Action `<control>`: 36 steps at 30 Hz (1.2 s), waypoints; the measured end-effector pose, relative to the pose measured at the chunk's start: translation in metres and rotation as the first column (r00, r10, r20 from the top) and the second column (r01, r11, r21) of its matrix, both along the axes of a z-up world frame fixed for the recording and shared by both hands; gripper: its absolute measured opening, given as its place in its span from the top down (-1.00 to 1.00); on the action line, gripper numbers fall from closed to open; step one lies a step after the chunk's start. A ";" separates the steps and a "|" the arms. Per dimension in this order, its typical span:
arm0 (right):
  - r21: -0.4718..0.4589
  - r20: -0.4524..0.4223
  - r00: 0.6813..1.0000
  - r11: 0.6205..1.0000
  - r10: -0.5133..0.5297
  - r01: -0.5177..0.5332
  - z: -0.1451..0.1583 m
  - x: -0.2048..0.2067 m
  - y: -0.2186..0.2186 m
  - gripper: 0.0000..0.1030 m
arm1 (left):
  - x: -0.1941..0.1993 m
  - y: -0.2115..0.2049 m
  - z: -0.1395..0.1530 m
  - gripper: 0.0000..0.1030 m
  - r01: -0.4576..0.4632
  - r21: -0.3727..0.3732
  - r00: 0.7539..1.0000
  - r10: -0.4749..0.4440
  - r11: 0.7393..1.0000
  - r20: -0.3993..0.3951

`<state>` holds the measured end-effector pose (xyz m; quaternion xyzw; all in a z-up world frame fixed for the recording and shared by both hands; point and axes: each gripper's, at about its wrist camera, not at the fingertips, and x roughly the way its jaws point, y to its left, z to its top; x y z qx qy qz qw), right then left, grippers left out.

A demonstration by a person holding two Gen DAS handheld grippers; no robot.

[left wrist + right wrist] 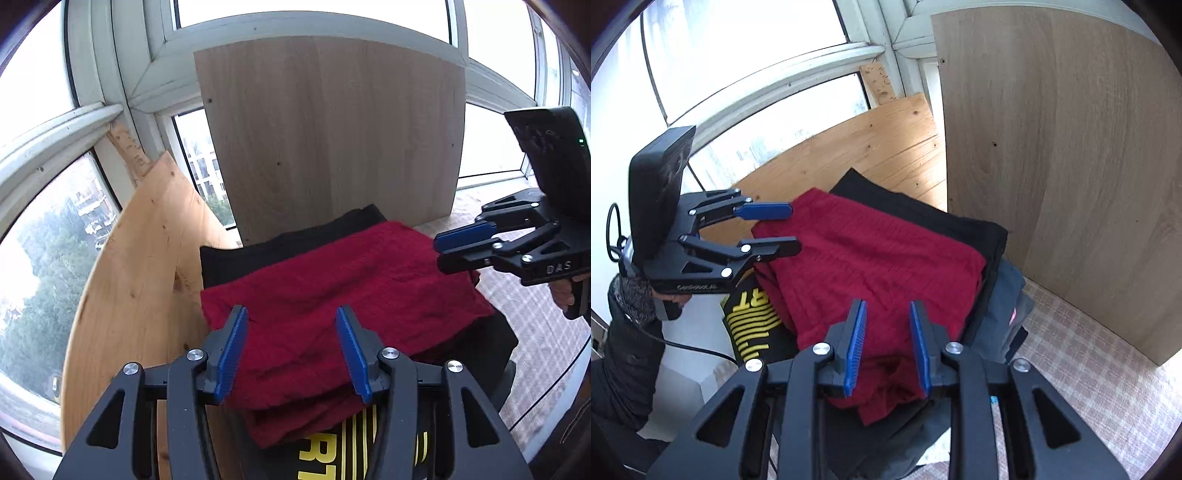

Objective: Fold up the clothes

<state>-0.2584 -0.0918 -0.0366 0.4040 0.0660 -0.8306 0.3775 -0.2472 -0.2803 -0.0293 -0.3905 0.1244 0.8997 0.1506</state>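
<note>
The red knitted garment is lying folded on top of the stack of clothes, with a black garment under it and a black piece with yellow print poking out at the near left. Both tongs are hovering clear of the cloth: the left tongs are standing released over the near edge of the red piece, nothing between the blue pads, and the right tongs are parted too, narrower, and empty, off the right side. This fold is looking finished, I'd say, so the next move is calling for either a smoothing pass or a fresh garment to pick up. Room is tight at the far side, where the pale wooden board is standing upright just behind the stack, and on the left, where the rounded pine panel is leaning close. The checked surface to the right is offering the open space, so any swing should be going that way.
</note>
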 end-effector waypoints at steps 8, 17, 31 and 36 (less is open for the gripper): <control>-0.037 -0.015 0.986 0.986 -0.164 0.163 0.019 0.028 0.055 0.21 | 0.030 -0.014 0.011 -0.03 -0.183 -0.071 0.981 0.177 0.981 -0.074; -0.007 -0.060 0.910 0.912 -0.410 0.410 0.022 0.121 0.105 -0.19 | 0.146 0.009 0.028 -0.45 -0.295 0.104 0.937 0.309 0.950 -0.164; 0.122 -0.161 0.907 0.904 -0.388 0.409 0.028 0.227 0.132 -0.20 | 0.247 0.099 0.004 -0.45 -0.376 0.132 0.923 0.383 0.917 -0.033; 0.127 -0.182 0.917 0.916 -0.355 0.380 0.032 0.252 0.158 -0.20 | 0.274 0.122 0.014 -0.47 -0.409 0.168 0.906 0.421 0.897 -0.045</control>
